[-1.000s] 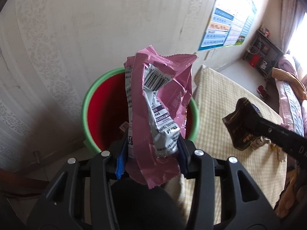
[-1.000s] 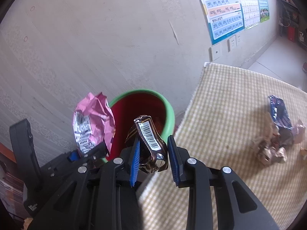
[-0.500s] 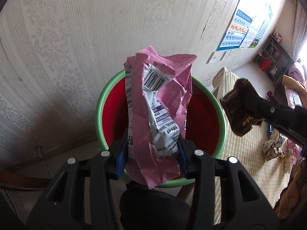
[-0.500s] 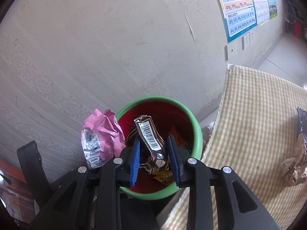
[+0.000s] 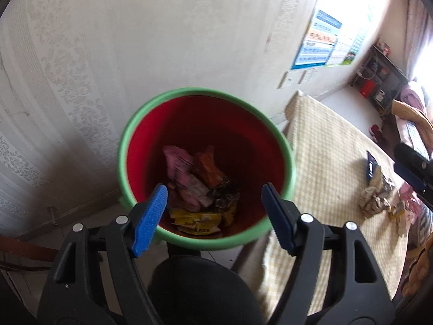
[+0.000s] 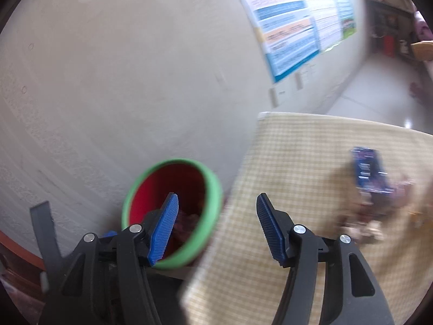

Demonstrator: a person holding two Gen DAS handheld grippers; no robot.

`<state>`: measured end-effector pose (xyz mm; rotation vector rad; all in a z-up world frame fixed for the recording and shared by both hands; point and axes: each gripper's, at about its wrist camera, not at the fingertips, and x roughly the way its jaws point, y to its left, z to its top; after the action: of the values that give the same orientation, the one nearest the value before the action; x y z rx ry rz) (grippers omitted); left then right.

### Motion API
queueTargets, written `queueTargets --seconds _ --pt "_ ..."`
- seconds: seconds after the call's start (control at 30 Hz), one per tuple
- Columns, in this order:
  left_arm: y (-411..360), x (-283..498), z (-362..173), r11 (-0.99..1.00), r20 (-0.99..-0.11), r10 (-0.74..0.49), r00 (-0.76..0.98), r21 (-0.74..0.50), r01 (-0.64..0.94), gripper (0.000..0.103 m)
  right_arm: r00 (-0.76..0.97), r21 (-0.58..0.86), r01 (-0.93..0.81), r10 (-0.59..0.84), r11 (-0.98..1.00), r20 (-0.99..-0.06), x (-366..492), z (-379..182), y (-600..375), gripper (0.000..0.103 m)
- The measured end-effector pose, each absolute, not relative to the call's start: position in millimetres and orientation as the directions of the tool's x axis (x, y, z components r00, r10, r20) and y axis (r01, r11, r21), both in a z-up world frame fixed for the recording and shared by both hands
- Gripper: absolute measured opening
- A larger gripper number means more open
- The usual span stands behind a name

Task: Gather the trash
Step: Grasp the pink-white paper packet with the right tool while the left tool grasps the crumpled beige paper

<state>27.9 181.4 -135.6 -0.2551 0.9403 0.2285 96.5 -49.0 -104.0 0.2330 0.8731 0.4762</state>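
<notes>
- Wrappers lie heaped at the bottom of the red bucket with the green rim, in the middle of the left wrist view, just above and between the blue pads of the left gripper.
- Left gripper: its jaws are opening, with nothing between them; the heap sits well below the pads, inside the bucket.
- Pink wrapper runs lengthwise from upper left to lower right; the yellow wrapper lies crosswise at the lower edge of the heap.
- Right gripper: its jaws are opening too, and nothing is between them; the bucket shows behind its left pad, the checked counter behind its right.
- More trash lies on the counter at the right of the right wrist view, well apart from the gripper and blurred; a blue packet tops it, long axis roughly up and down the frame.
</notes>
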Motion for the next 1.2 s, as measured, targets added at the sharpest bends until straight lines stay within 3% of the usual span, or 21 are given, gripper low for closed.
queueTargets --seconds 0.17,0.4,0.53,0.57,0.6,0.67,0.73,0.97,1.2 --pt "135.2 24.4 -139.5 0.965 -0.826 0.000 0.564 -0.148 -0.216 0.070 0.631 0.197 -0.111 0.222 0.974 -0.743 84.1 -127.2 -159.5 0.060" --pt "65.0 17.5 -140.4 0.990 -0.843 -0.074 0.532 -0.128 -0.065 0.070 0.543 0.080 0.226 -0.058 0.971 -0.837 96.5 -185.2 -302.5 0.060" --pt "39.6 14.5 -133.6 0.994 -0.840 -0.081 0.537 -0.108 -0.019 0.070 0.480 0.125 0.230 0.000 0.965 -0.877 106.4 -216.1 -327.8 0.057" --pt "32.9 15.4 -131.2 0.994 -0.838 -0.085 0.539 -0.105 -0.007 0.070 0.475 0.145 0.226 0.021 0.963 -0.880 107.5 -218.8 -329.0 0.052" --pt "28.2 16.0 -129.9 0.995 -0.837 -0.087 0.541 -0.102 0.002 0.070 0.471 0.168 0.222 0.045 0.961 -0.881 108.2 -222.8 -331.2 0.040" --pt "15.9 22.4 -127.4 0.993 -0.833 -0.108 0.543 -0.111 0.028 0.070 0.482 0.198 0.212 0.074 0.957 -0.873 105.0 -221.8 -332.6 0.037" --pt "6.1 30.2 -127.6 0.989 -0.830 -0.142 0.540 -0.141 0.045 0.070 0.508 0.255 0.192 0.126 0.948 -0.852 94.5 -215.0 -333.1 0.025" --pt "-60.2 79.6 -146.9 0.967 -0.830 -0.246 0.501 -0.179 0.179 0.073 0.591 0.367 0.157 0.210 0.917 -0.779 26.4 -193.6 -322.5 0.025" --pt "-91.5 128.3 -203.6 0.975 -0.908 -0.208 0.363 -0.163 0.150 0.072 0.575 0.386 0.107 0.259 0.916 -0.776 3.3 -186.5 -299.3 0.025"
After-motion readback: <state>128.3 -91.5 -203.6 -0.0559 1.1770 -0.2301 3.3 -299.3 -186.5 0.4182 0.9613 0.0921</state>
